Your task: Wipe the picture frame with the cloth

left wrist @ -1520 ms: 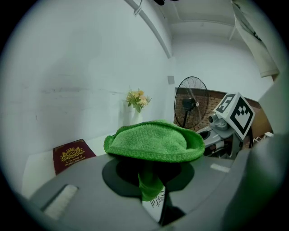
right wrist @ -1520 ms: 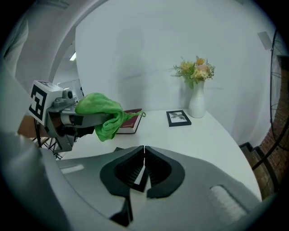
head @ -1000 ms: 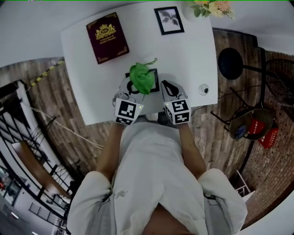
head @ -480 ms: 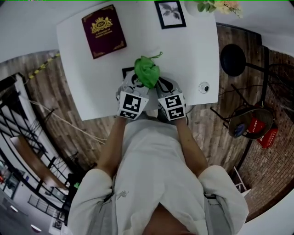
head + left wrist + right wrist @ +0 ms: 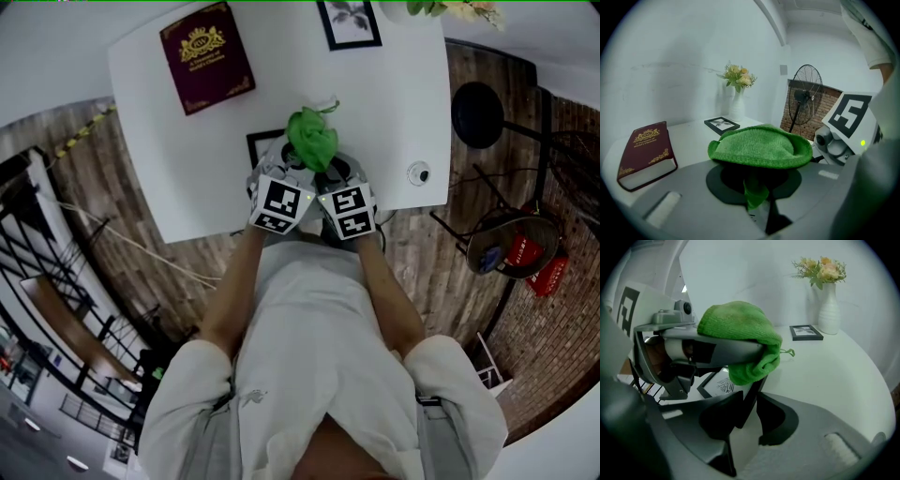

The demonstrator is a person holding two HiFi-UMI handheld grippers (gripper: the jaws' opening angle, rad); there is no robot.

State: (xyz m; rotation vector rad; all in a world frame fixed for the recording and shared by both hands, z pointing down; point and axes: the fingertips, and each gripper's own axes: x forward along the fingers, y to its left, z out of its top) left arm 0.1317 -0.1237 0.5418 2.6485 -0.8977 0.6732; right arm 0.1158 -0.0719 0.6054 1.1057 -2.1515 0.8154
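Observation:
A small black picture frame (image 5: 265, 146) with a white print lies near the front of the white table (image 5: 394, 103). In the right gripper view one black edge of this frame (image 5: 719, 384) runs down between the jaws of my right gripper (image 5: 747, 404), which is shut on it. My left gripper (image 5: 757, 187) is shut on a green cloth (image 5: 759, 147). The cloth (image 5: 740, 329) bulges over the jaws and hangs against the frame's upper part. Seen from the head view, the cloth (image 5: 312, 139) covers the frame's right half, and both grippers sit side by side beneath it.
A maroon book (image 5: 206, 56) lies at the table's back left. A second black frame (image 5: 349, 23) and a white vase of flowers (image 5: 828, 310) stand at the back. A small round white object (image 5: 418, 172) sits by the right edge. A fan (image 5: 804, 101) stands beyond the table.
The two grippers have closed in on each other. The cloth has moved right across the frame, and the right gripper has shifted left onto the frame's edge.

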